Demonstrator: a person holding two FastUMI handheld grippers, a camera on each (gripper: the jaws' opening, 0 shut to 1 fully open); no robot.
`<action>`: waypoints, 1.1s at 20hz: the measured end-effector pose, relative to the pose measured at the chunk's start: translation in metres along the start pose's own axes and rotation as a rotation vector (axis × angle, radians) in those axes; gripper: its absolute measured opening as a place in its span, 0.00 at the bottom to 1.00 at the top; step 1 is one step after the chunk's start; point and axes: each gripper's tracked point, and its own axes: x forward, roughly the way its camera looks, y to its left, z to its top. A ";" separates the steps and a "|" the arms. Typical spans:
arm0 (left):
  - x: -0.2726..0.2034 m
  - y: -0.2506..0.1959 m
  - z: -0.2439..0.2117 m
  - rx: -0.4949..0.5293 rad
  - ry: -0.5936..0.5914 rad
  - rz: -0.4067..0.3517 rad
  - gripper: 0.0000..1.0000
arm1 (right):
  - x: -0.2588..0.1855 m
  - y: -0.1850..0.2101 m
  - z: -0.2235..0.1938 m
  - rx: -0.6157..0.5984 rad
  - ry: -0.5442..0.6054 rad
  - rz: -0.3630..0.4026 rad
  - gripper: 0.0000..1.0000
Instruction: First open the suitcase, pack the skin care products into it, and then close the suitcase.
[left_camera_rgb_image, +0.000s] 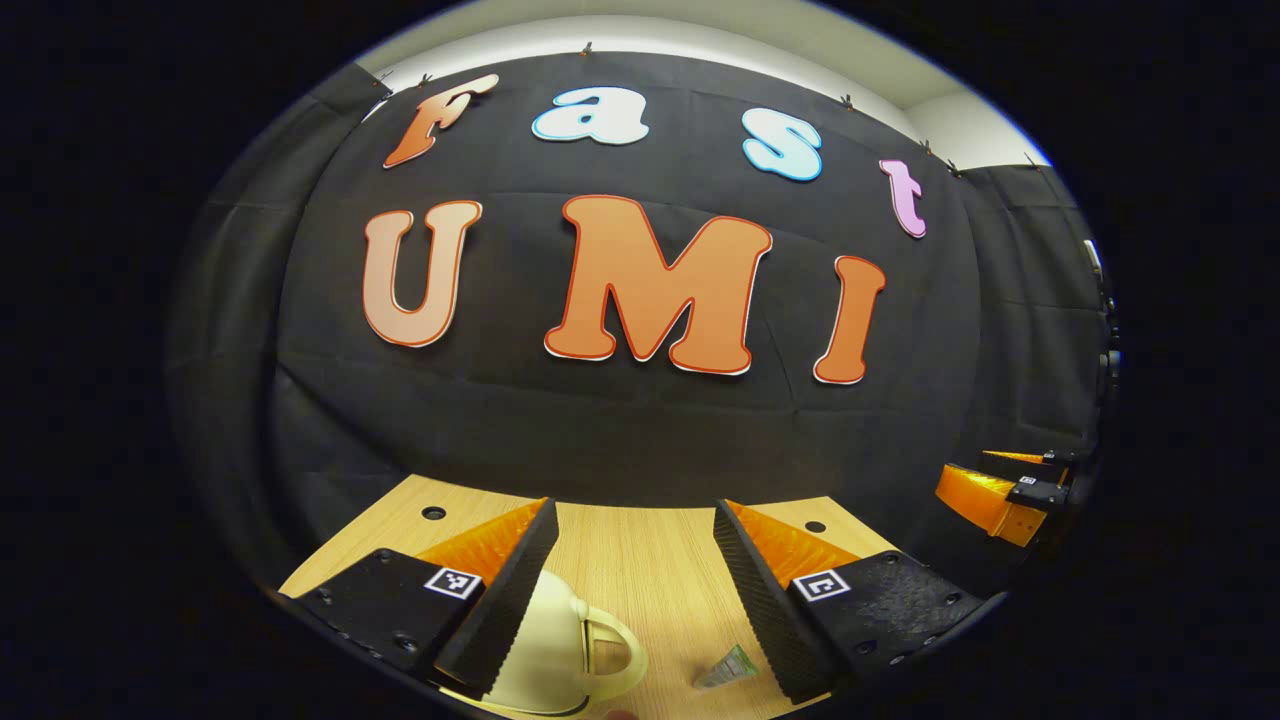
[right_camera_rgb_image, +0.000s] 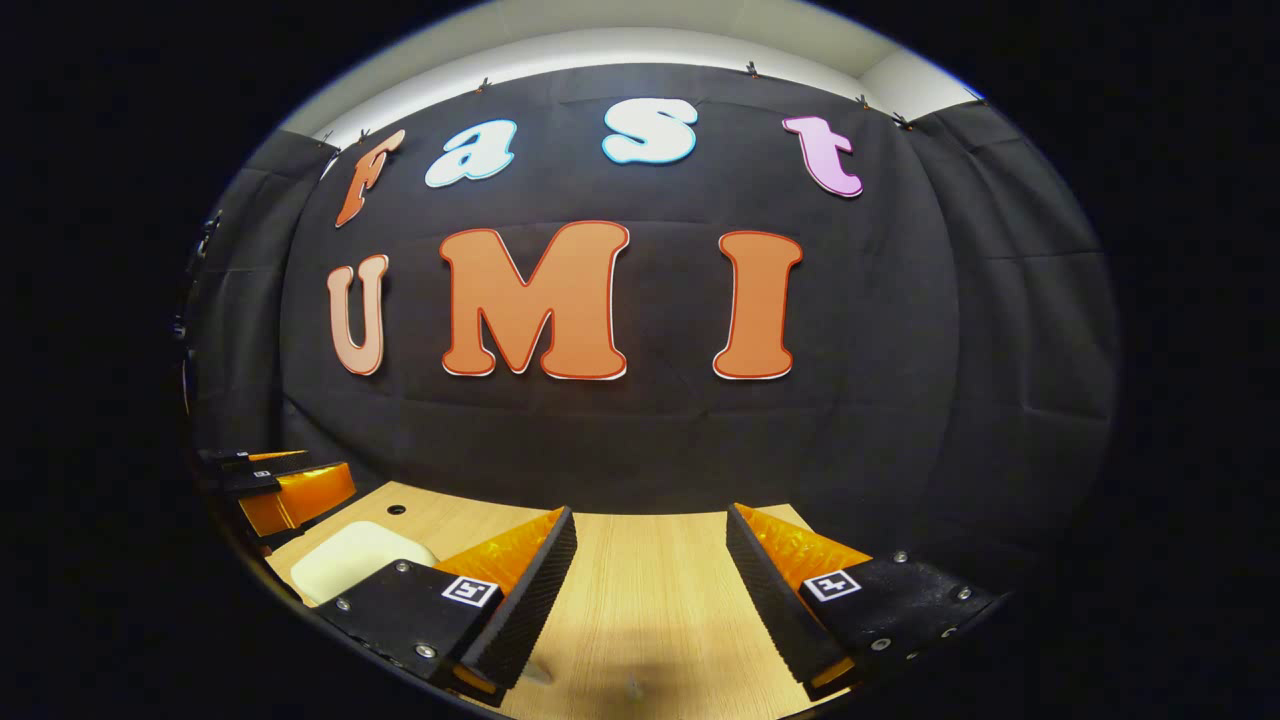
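Both claws hover level over the wooden tabletop (left_camera_rgb_image: 640, 570) with their fingers spread wide and nothing between them. The cream suitcase (left_camera_rgb_image: 555, 650) (small, hard-shelled, handle toward the camera) lies shut on the tabletop just below and slightly left of the left claw (left_camera_rgb_image: 632, 590), partly behind its left finger. From the right claw (right_camera_rgb_image: 650, 590) it lies well off to the left, so the left claw is nearer for opening it. A small skin care sachet (left_camera_rgb_image: 728, 668) rests just right of the suitcase.

Bare counter (right_camera_rgb_image: 650, 590) runs open ahead, centre of the right gripper view. In the left gripper view a cream suitcase (left_camera_rgb_image: 555, 650) at lower left and a small tube (left_camera_rgb_image: 728, 668) block the near counter.
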 end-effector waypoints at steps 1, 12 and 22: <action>0.001 0.000 -0.001 -0.003 0.005 0.000 0.97 | 0.000 0.000 -0.003 -0.001 0.006 -0.001 0.95; 0.001 0.010 -0.017 0.068 0.027 0.045 0.97 | -0.003 -0.005 -0.017 -0.001 0.049 -0.012 0.95; -0.012 0.026 -0.103 0.493 0.135 0.079 0.99 | -0.007 -0.014 -0.046 0.017 0.128 -0.031 0.95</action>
